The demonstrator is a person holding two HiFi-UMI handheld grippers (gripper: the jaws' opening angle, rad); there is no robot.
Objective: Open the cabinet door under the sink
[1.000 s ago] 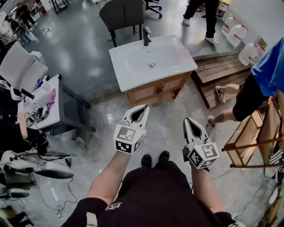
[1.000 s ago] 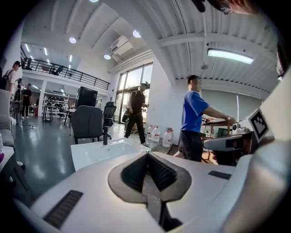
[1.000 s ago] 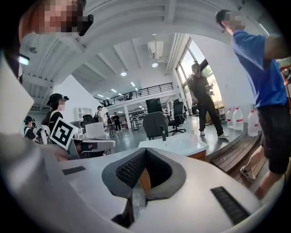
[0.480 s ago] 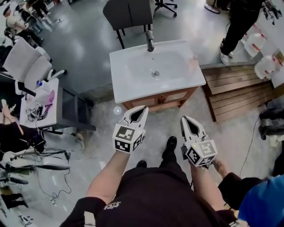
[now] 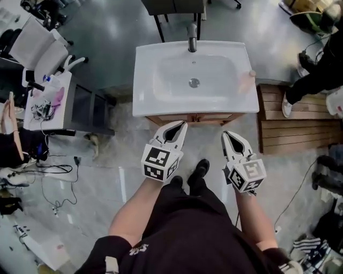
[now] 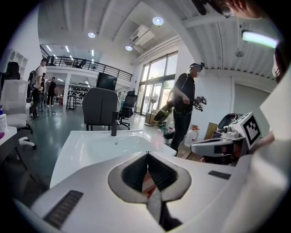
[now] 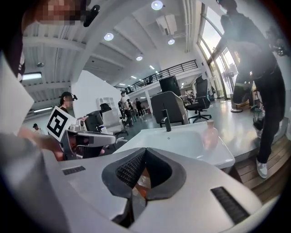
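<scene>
Left gripper (image 5: 181, 126) and right gripper (image 5: 227, 135): jaws closed, empty, side by side near the cabinet door (image 5: 210, 117) under the sink (image 5: 146, 80) edge; open floor (image 5: 120, 160) left.

1. Wooden platform (image 5: 292, 120) lying on the floor at right;
2. White worktop (image 5: 51, 107) at left, cluttered with small items; cables (image 5: 53, 174) strewn on the floor nearer;
3. Dark chair (image 5: 171, 6) far centre; white office chair (image 5: 37, 45) far left;
4. Bystander (image 5: 316, 75) far right, beside the platform.

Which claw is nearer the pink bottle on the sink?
The right claw: in the head view it sits toward the pink bottle's end of the sink, while the left claw is nearer the sink's middle.
</scene>
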